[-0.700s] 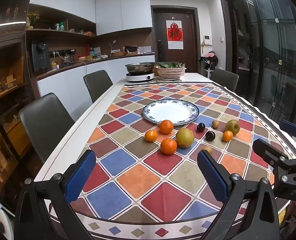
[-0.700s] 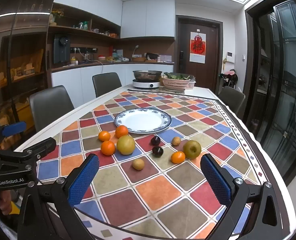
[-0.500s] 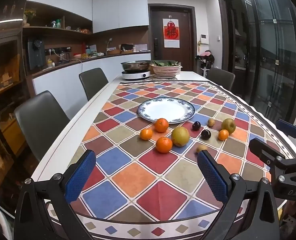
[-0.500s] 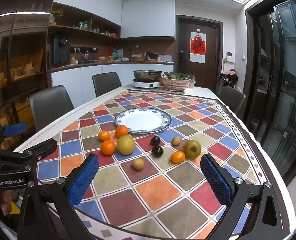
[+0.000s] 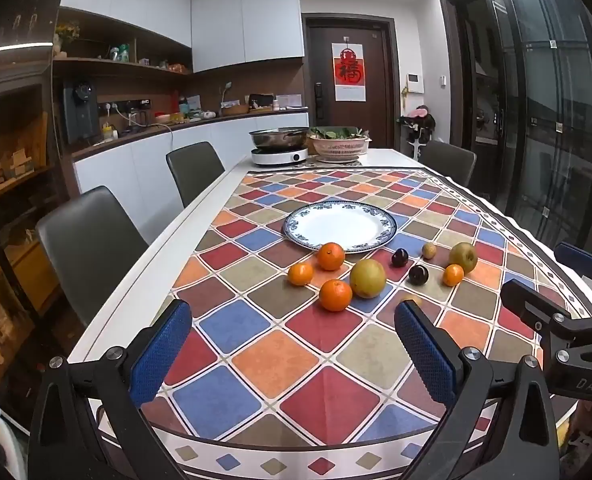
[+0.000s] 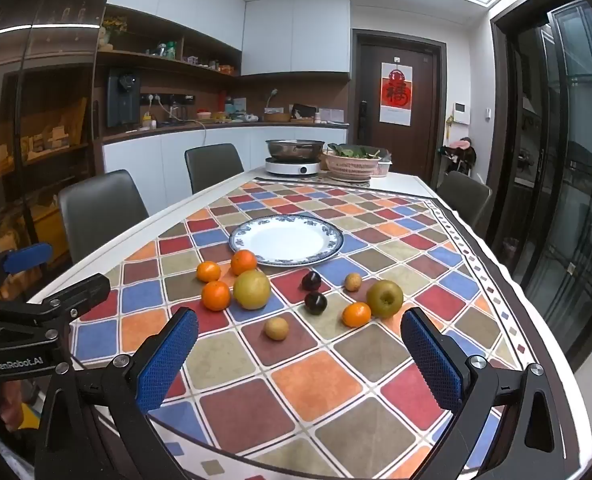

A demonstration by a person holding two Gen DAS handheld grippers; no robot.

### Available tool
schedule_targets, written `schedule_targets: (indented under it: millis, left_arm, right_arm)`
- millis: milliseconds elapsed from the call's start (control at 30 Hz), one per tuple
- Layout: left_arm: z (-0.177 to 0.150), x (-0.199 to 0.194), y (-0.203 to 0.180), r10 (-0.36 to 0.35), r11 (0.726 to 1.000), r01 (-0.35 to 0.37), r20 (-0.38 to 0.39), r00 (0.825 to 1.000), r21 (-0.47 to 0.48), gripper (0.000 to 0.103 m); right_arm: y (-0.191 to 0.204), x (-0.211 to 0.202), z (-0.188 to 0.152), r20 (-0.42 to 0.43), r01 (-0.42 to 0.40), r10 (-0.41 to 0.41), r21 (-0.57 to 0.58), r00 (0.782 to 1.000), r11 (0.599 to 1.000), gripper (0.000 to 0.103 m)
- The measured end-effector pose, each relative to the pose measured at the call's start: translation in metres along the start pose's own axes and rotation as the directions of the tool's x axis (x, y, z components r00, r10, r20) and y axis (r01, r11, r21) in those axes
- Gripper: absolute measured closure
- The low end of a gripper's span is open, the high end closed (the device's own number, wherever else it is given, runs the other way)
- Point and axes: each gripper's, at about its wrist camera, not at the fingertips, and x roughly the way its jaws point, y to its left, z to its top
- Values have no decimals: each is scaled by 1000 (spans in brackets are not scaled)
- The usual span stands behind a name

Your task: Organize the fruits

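Note:
A white plate with a blue rim (image 5: 388,224) (image 6: 336,240) stands empty mid-table. In front of it lie loose fruits: several oranges (image 5: 335,295) (image 6: 215,295), a yellow pear (image 5: 368,278) (image 6: 251,289), a green apple (image 5: 462,257) (image 6: 384,298), two dark plums (image 5: 418,275) (image 6: 315,302) and small tan fruits (image 6: 276,328). My left gripper (image 5: 291,354) is open and empty near the table's front edge. My right gripper (image 6: 298,360) is open and empty, also short of the fruits. Each gripper shows at the edge of the other's view.
The table carries a checkered cloth (image 5: 328,392). At its far end stand an induction cooker with a steel pan (image 5: 279,148) and a basket of greens (image 5: 339,144). Grey chairs (image 5: 91,240) line the left side; a glass door is on the right.
The left gripper's view has tilted and shifted slightly, so the fruits sit a little lower and nearer. The right gripper has barely moved. Both stay open.

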Motion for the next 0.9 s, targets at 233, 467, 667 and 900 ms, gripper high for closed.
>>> schedule_targets:
  millis: [233, 467, 667, 900]
  left_arm:
    - [0, 0, 0, 1, 1000, -1, 1, 1000, 1, 0]
    - [1, 0, -1, 1, 1000, -1, 1, 1000, 0, 0]
    - [3, -2, -1, 0, 1000, 0, 7, 1000, 0, 0]
    - [4, -3, -1, 0, 1000, 0, 9, 1000, -1, 0]
  right_arm:
    - [0, 1, 0, -1, 0, 0, 1, 1000, 1000, 1]
    - [0, 1, -1, -2, -1, 1, 1, 1000, 1000, 1]
    - [1, 0, 0, -1, 1, -1, 1, 1000, 1000, 1]
    - [1, 0, 0, -2, 0, 0, 0, 1000, 1000, 1]
